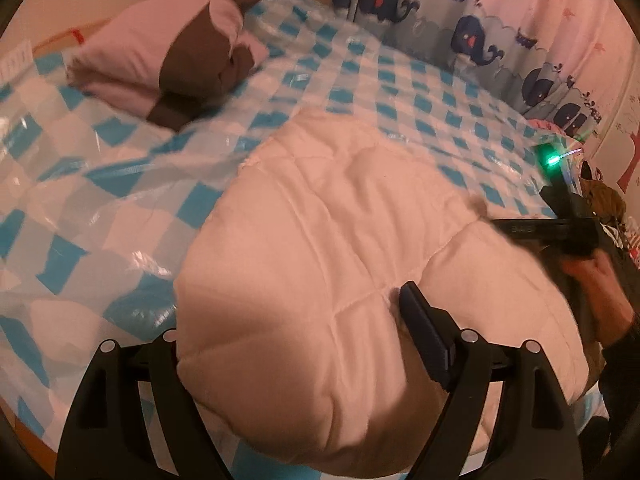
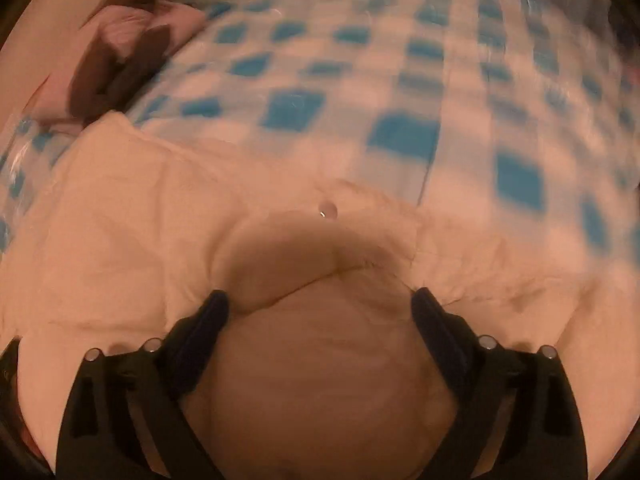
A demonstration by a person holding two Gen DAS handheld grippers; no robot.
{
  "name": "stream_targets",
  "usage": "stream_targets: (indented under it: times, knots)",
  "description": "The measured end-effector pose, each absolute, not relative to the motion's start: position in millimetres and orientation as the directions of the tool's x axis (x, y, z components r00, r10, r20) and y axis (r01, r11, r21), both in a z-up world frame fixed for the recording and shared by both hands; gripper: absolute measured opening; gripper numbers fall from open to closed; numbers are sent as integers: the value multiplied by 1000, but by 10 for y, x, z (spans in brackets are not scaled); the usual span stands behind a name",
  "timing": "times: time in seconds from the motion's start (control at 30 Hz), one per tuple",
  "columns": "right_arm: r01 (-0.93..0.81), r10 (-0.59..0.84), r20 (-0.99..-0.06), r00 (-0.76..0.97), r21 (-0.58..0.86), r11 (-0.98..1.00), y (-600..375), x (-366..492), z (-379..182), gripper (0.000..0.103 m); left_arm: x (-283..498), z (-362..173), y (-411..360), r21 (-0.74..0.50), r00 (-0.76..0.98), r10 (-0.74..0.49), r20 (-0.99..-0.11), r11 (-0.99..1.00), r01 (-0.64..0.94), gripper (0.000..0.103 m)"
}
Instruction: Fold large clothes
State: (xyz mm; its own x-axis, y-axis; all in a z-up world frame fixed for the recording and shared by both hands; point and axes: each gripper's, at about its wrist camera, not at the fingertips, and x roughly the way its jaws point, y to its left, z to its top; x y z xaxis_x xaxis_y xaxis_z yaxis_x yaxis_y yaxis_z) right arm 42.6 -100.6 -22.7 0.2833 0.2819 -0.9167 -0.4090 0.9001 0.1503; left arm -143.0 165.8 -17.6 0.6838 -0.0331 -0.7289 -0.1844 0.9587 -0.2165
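A puffy cream-white quilted jacket (image 1: 320,216) lies on the blue-and-white checkered bed cover (image 1: 120,184). My left gripper (image 1: 304,320) is wide open with a thick fold of the jacket bulging between its jaws; its right finger (image 1: 424,336) shows, its left finger is hidden under the fabric. My right gripper (image 2: 316,304) is wide open with the jacket (image 2: 120,208) bulging between its fingers; a small snap button (image 2: 328,209) sits just ahead. The right gripper's body with a green light (image 1: 560,200) also shows at the right edge of the left wrist view.
A folded pink-and-brown garment (image 1: 180,52) lies at the far left of the bed, also in the right wrist view (image 2: 120,52). A whale-print bumper (image 1: 480,40) lines the far edge. Dark clothes (image 1: 608,208) sit at the right.
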Motion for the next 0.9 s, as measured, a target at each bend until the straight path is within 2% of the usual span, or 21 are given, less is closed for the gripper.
stream_targets:
  times: [0.13, 0.2, 0.27, 0.37, 0.47, 0.6, 0.73, 0.8, 0.9]
  knots:
    - [-392, 339, -850, 403, 174, 903, -1081, 332, 225, 89, -1428, -160, 1560, -162, 690, 3, -724, 971, -174, 78]
    - [-454, 410, -792, 453, 191, 870, -870, 279, 529, 90, -1434, -150, 1526, -147, 693, 14, -720, 974, -172, 78]
    - [-517, 458, -781, 425, 206, 831, -530, 340, 617, 91, -1424, -140, 1512, -146, 695, 16, -719, 974, -174, 78]
    - [-567, 439, -835, 332, 195, 800, 14, 453, 350, 91, -1450, -130, 1508, -154, 698, 13, -716, 973, -175, 78]
    - [-583, 339, -911, 233, 148, 799, 308, 502, -218, 91, -1465, -120, 1466, -138, 706, 28, -707, 974, -177, 78]
    - [-543, 394, -893, 218, 225, 809, 134, 533, -128, 91, -1471, -115, 1436, -129, 709, 30, -704, 977, -169, 78]
    - [-538, 444, -834, 329, 221, 813, -340, 326, 380, 91, -1489, -102, 1404, -110, 713, 44, -699, 980, -168, 78]
    - [-507, 414, -812, 413, 173, 845, -688, 204, 578, 91, -1492, -96, 1410, -115, 714, 41, -699, 979, -169, 78]
    - [-360, 253, -801, 543, 51, 932, -1494, 162, 668, 92, -1493, -87, 1402, -110, 717, 46, -695, 979, -169, 78]
